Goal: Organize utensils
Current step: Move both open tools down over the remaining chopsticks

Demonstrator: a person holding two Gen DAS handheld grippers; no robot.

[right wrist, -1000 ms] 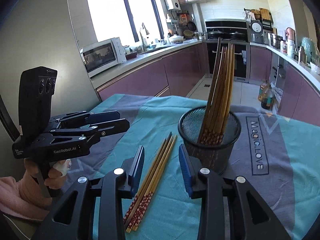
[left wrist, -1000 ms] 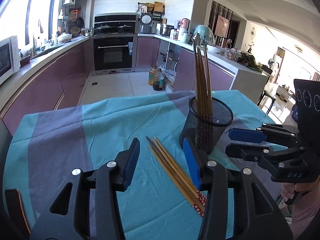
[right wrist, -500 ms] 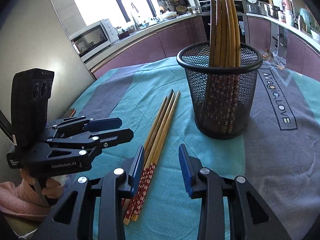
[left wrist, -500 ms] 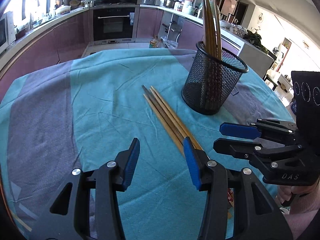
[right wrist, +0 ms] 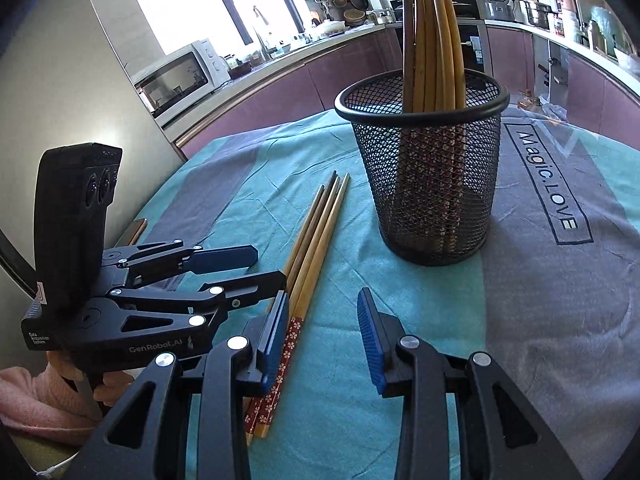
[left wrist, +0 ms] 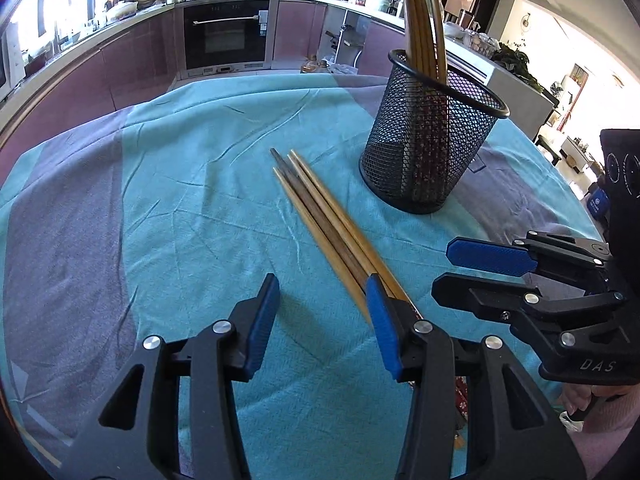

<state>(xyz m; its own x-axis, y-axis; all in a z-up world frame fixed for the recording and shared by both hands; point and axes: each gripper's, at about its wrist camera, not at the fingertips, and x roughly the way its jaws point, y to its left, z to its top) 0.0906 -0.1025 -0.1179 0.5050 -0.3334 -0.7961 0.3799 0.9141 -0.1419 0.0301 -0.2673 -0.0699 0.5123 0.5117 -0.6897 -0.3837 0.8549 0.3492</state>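
Here the left gripper [left wrist: 322,304] has its jaws released, with nothing pressed between the blue pads; its right-hand pad sits over the loose chopsticks [left wrist: 320,216], though whether it touches them cannot be told. The right gripper [right wrist: 322,328] is likewise released and holds nothing, its left-hand pad just beside the patterned red ends of the same chopsticks [right wrist: 316,240]. Both grippers point down at the table, close to one another, each showing in the other's view; a hand in a pink sleeve [right wrist: 28,396] holds the left one.

The loose chopsticks lie flat in a tight bundle on the teal and grey cloth [left wrist: 180,208], their thin tips pointing away from the grippers. Near those tips, but apart from them, stands a black mesh cup [right wrist: 432,184], upright, with more chopsticks [right wrist: 430,40] standing in it and leaning together. The cloth bears the words "Magic.LOVE" on a grey band beside the cup.

Beyond the table run purple kitchen cabinets [left wrist: 132,60], an oven [left wrist: 226,34] and a microwave [right wrist: 176,76] by the window.
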